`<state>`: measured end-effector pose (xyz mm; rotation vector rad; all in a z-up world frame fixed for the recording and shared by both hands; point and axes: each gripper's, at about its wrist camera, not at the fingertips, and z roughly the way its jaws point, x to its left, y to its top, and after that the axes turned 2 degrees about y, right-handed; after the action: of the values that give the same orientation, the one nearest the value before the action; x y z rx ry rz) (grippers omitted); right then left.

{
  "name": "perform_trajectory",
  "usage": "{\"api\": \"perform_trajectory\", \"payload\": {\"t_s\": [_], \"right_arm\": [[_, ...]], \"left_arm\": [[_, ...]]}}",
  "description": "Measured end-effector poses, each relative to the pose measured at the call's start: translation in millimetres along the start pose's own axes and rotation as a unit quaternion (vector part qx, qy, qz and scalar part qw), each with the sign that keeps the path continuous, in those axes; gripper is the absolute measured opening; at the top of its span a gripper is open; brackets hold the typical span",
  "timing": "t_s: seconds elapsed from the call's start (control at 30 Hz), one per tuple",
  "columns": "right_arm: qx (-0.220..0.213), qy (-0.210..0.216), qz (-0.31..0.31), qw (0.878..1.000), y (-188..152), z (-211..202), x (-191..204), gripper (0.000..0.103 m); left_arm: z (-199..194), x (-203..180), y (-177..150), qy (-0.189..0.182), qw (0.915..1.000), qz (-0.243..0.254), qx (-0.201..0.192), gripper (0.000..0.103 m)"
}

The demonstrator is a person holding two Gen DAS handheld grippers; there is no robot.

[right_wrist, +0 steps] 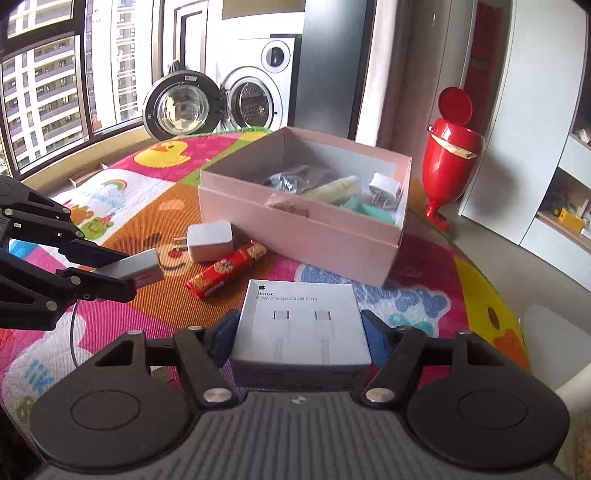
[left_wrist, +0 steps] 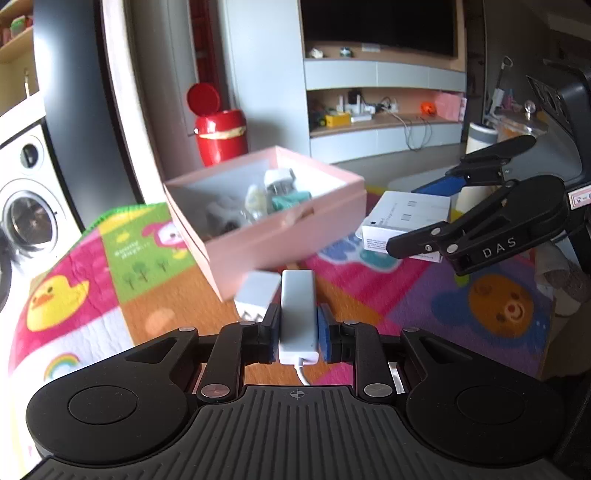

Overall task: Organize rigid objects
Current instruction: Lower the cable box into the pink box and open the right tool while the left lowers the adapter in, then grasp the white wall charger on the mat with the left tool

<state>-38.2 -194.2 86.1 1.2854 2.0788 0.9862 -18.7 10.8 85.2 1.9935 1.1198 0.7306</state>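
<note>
My left gripper (left_wrist: 297, 325) is shut on a grey adapter hub (left_wrist: 297, 310) with a white cable at its rear; it also shows in the right wrist view (right_wrist: 135, 266), above the mat. My right gripper (right_wrist: 300, 332) is shut on a white USB-C cable box (right_wrist: 301, 326), which also shows in the left wrist view (left_wrist: 404, 218). An open pink box (right_wrist: 306, 229) sits ahead on the mat (right_wrist: 424, 299), holding a white plug, a teal item and bags. A white charger (right_wrist: 209, 242) and a red snack packet (right_wrist: 226, 269) lie in front of it.
A red flip-lid bin (right_wrist: 450, 147) stands right of the pink box. A washing machine (right_wrist: 255, 92) with its door open is behind the mat. Shelves and a TV (left_wrist: 380, 26) are at the back in the left wrist view.
</note>
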Motion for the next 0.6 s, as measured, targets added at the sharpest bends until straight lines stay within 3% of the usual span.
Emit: {"api": "perform_trajectory", "payload": {"t_s": [0.13, 0.2, 0.33, 0.43, 0.6], "right_arm": [[-0.091, -0.037, 0.01, 0.995, 65.9, -20.6, -23.3, 0.069], [-0.11, -0.051, 0.012, 0.993, 92.5, -14.0, -32.8, 0.069], [-0.101, -0.029, 0.033, 0.994, 123.2, 24.1, -50.8, 0.07], [-0.066, -0.042, 0.052, 0.996, 121.9, 53.4, -57.6, 0.073], [-0.066, -0.058, 0.024, 0.996, 71.7, 47.7, -42.0, 0.074]], "left_arm": [[-10.9, 36.7, 79.0, 0.027, 0.9952, -0.026, -0.091, 0.024], [-3.4, 54.6, 114.1, 0.032, 0.9914, -0.051, -0.116, 0.025], [40.0, 83.8, 156.3, -0.004, 0.9844, -0.137, -0.11, 0.028], [79.5, 95.1, 156.7, 0.008, 0.9825, -0.167, -0.083, 0.027], [94.2, 98.2, 101.9, 0.041, 0.9823, -0.178, -0.043, 0.027]]}}
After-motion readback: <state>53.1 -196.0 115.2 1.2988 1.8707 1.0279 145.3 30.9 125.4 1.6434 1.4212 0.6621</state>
